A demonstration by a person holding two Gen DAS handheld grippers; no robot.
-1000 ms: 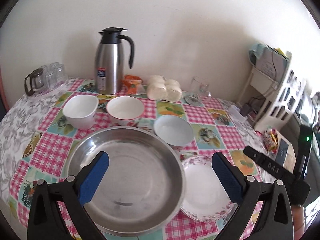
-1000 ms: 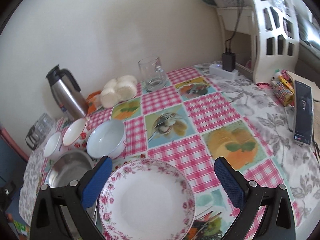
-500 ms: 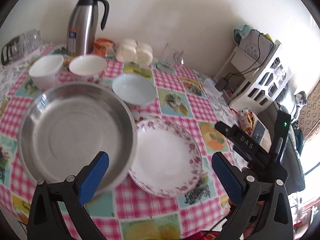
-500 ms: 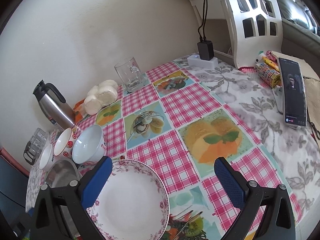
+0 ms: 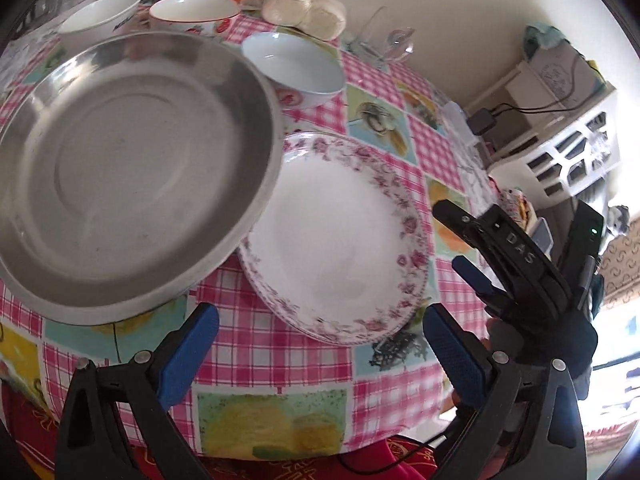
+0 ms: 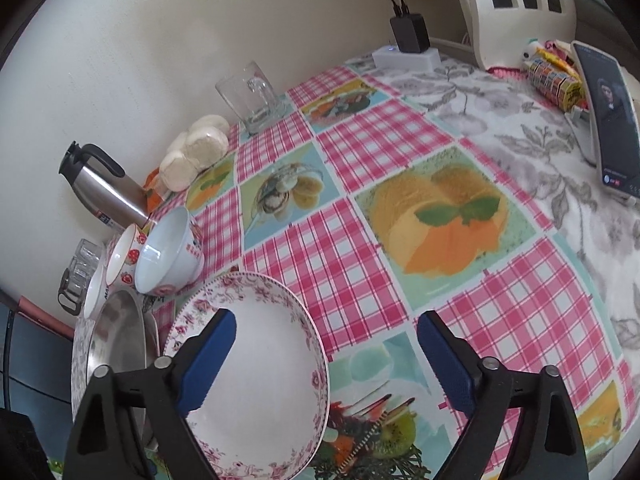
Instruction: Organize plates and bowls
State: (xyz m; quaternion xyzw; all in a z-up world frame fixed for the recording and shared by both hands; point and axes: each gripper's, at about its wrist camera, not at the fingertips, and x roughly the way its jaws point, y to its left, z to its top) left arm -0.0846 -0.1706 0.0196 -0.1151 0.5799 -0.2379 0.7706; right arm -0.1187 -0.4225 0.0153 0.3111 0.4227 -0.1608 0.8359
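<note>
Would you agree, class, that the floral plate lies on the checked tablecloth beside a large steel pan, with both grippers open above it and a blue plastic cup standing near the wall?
Not quite. The cup by the wall is a clear glass mug, not blue plastic; the right wrist view shows it. The floral plate, steel pan, left gripper and right gripper are as stated.

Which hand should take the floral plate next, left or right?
Right, probably. The right gripper has just been closing a little; its jaws are open and already straddle the right rim of the floral plate. The left gripper is open at the table's near edge, short of that plate.
</note>
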